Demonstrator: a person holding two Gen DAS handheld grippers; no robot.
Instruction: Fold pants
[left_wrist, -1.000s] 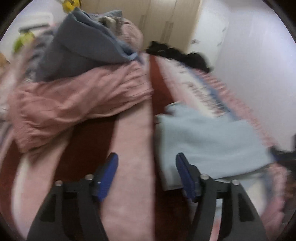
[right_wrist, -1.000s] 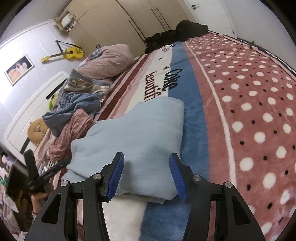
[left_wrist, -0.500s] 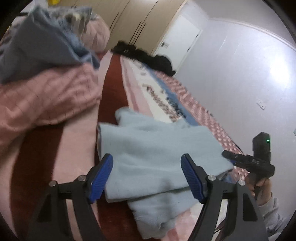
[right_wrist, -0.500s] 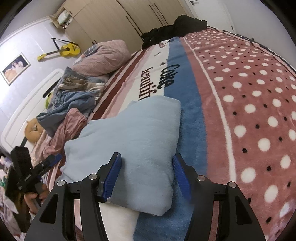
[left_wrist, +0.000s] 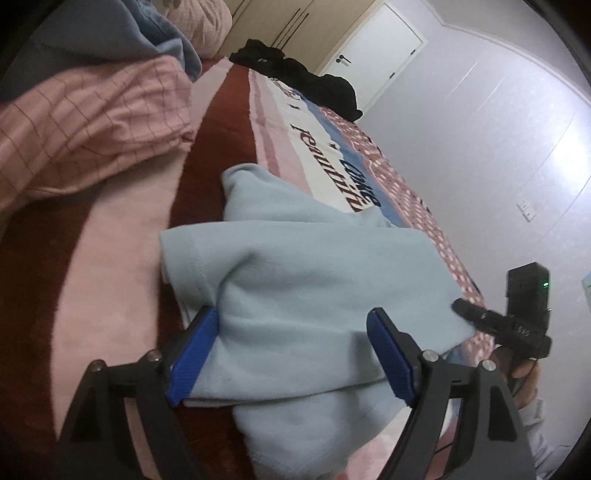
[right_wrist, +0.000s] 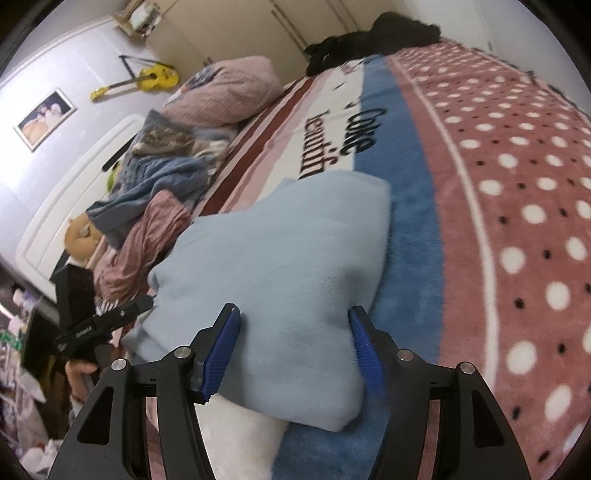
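The light blue pants (left_wrist: 295, 288) lie folded in layers on the bed blanket; they also show in the right wrist view (right_wrist: 280, 280). My left gripper (left_wrist: 291, 358) is open, its blue pads on either side of the near left end of the pants. My right gripper (right_wrist: 293, 354) is open, its pads on either side of the near right corner of the pants. The right gripper also shows in the left wrist view (left_wrist: 517, 325), and the left gripper in the right wrist view (right_wrist: 92, 325).
A pile of pink checked (left_wrist: 85, 122) and blue clothes (right_wrist: 155, 184) lies at the bed's left. A pink pillow (right_wrist: 229, 92) and black clothes (right_wrist: 373, 40) lie further back. The polka-dot blanket (right_wrist: 517, 206) spreads to the right. A white wall (left_wrist: 480, 129) runs beside the bed.
My left gripper swung right from the pink pile and came down over the pants' left end. My right gripper moved forward, closer onto the pants' right corner. Both stayed open.
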